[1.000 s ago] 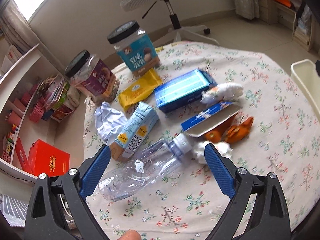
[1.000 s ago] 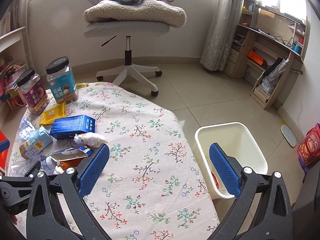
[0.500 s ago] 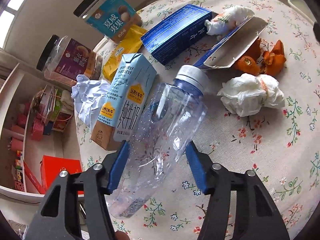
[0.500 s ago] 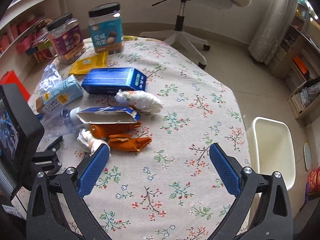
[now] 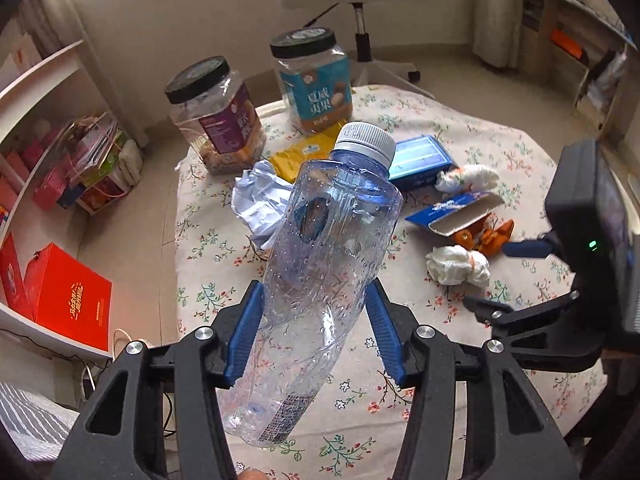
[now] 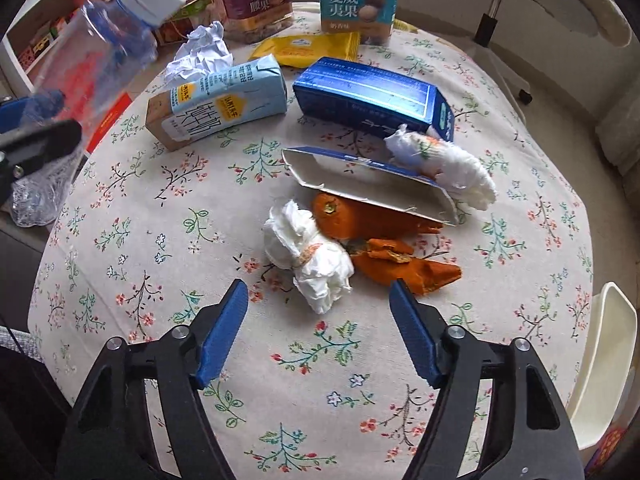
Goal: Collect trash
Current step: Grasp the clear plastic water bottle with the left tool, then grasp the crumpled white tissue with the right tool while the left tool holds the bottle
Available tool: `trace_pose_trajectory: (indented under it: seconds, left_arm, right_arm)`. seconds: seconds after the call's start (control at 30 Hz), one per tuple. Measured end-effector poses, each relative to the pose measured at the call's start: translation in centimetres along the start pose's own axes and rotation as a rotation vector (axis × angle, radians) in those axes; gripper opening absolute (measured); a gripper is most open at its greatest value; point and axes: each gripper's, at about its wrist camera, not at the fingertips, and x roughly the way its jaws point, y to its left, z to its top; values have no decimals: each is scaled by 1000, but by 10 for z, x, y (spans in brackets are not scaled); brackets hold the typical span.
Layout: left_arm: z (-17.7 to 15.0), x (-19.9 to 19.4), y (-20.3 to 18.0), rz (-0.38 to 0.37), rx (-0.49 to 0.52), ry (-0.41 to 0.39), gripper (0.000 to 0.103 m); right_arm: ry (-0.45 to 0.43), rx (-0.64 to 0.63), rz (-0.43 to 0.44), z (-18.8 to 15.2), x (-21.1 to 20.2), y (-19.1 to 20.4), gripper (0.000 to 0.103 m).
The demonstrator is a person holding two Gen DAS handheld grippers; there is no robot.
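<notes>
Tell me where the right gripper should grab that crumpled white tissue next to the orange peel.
Grip the crumpled tissue across its pinched middle, coming straight down from above. It lies flat and loose on the tablecloth, narrowest there. The right gripper is open just short of it; keep the far finger clear of the orange peel touching it.

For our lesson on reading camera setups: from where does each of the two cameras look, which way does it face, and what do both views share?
Left wrist view: sits behind the left gripper, looking down along its jaws, clamped on the plastic bottle, lifted over the floral table; the right gripper enters at right.
Right wrist view: sits behind the right gripper, facing steeply down at a tissue wad and orange peel; its jaws, just narrowing, hold nothing.
Shared: bottle, tissue wad, peel, blue box.
</notes>
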Motion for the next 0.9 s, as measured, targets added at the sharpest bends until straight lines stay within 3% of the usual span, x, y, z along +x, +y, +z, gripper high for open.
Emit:
trace_pose_trajectory:
  seconds: [0.17, 0.23, 0.27, 0.33, 0.43, 0.57, 0.9]
  left_arm:
    - [5, 0, 14, -3, -64, 3, 52]
    - [5, 4, 18, 3, -74, 14, 52]
    - [4, 5, 22, 6, -76, 18, 52]
    - [2, 7, 25, 9, -86, 24, 52]
    - [1, 7, 32, 17, -113, 26, 52]
    - [5, 4, 38, 16, -156, 4, 52]
    - [17, -12, 19, 15, -198, -124, 53]
  right_arm:
    - [12, 21, -1, 13, 19, 8, 60]
    - [19, 39, 4, 15, 24, 9, 44]
    - [18, 55, 11, 18, 24, 7, 43]
    - [23, 83, 71, 21, 22, 6, 20]
    - [-21, 114, 111, 26, 7, 4, 20]
    - [-151, 131, 129, 32, -31, 4, 20]
    - [-433, 154, 58, 33, -101, -17, 20]
